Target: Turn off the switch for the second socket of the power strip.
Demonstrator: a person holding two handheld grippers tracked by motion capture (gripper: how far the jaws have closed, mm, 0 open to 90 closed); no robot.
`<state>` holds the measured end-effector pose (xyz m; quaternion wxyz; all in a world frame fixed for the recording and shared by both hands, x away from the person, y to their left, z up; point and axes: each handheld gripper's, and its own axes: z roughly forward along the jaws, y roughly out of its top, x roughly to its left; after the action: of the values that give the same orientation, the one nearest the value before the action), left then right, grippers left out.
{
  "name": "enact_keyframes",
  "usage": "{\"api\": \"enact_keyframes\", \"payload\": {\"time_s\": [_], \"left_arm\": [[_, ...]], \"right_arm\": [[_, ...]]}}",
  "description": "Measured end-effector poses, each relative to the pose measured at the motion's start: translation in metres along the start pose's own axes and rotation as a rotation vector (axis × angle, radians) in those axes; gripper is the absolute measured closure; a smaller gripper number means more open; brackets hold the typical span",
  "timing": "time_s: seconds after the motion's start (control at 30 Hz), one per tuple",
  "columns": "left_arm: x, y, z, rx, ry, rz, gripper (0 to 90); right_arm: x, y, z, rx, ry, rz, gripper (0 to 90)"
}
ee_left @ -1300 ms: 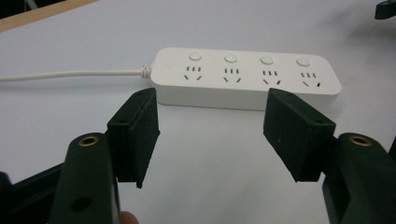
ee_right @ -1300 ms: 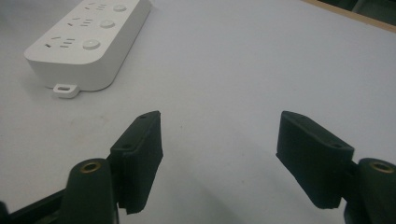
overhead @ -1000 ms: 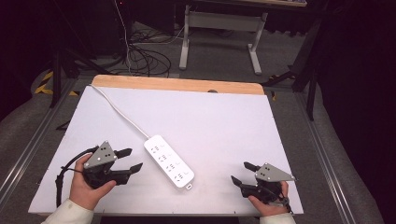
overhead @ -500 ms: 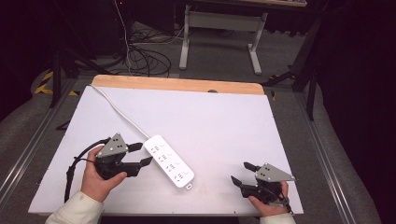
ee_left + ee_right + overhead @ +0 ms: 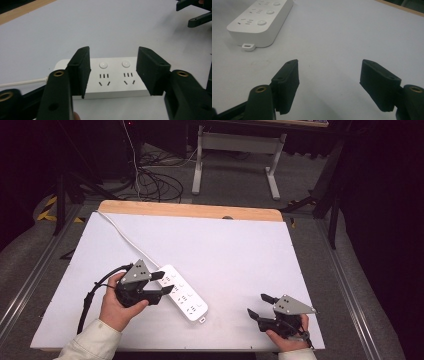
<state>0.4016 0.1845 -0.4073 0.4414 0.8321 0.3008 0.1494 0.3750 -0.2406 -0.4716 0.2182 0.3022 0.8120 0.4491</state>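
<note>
Left gripper (image 5: 159, 282), jaws part-open and just closing with nothing clamped, straddles the cable end of the power strip (image 5: 186, 296), whose long axis runs 10-to-4 o'clock mid-table; right gripper (image 5: 258, 305), open and empty, waits farther off at 4 o'clock.

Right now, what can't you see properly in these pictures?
- Power strip: its cable end is covered by the left gripper in the high view.
- White cable: it runs off the table, so its plug is out of sight.
- Whether the left gripper's pads touch the strip: the left gripper view doesn't settle it.
- Right gripper: the hand underneath is cut off by the bottom edge.
</note>
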Motion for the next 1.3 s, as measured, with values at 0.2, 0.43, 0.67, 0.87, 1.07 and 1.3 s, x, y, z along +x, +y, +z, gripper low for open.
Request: {"api": "enact_keyframes", "payload": {"time_s": [0.2, 0.43, 0.67, 0.87, 1.07, 1.3], "left_arm": [[0.003, 0.002, 0.005, 0.036, -0.038, -0.058, 88.1], [0.004, 0.005, 0.012, 0.056, -0.07, -0.085, 90.0], [0.004, 0.009, 0.03, 0.099, -0.075, -0.101, 90.0], [0.008, 0.009, 0.047, 0.132, -0.075, -0.147, 90.0], [0.014, 0.008, 0.059, 0.144, -0.058, -0.163, 90.0], [0.017, 0.006, 0.069, 0.159, -0.044, -0.184, 90.0]], "right_arm": [[0.0, 0.0, 0.0, -0.002, 0.0, -0.004, 32.3], [0.0, 0.0, 0.001, 0.0, 0.01, 0.0, 32.9], [0.0, 0.0, 0.0, 0.0, 0.013, -0.004, 33.6], [-0.001, 0.0, 0.001, 0.001, 0.019, -0.004, 33.8], [-0.001, 0.0, 0.001, 0.0, 0.022, -0.003, 33.9], [-0.002, -0.001, 0.001, 0.0, 0.025, -0.001, 33.9]]}}
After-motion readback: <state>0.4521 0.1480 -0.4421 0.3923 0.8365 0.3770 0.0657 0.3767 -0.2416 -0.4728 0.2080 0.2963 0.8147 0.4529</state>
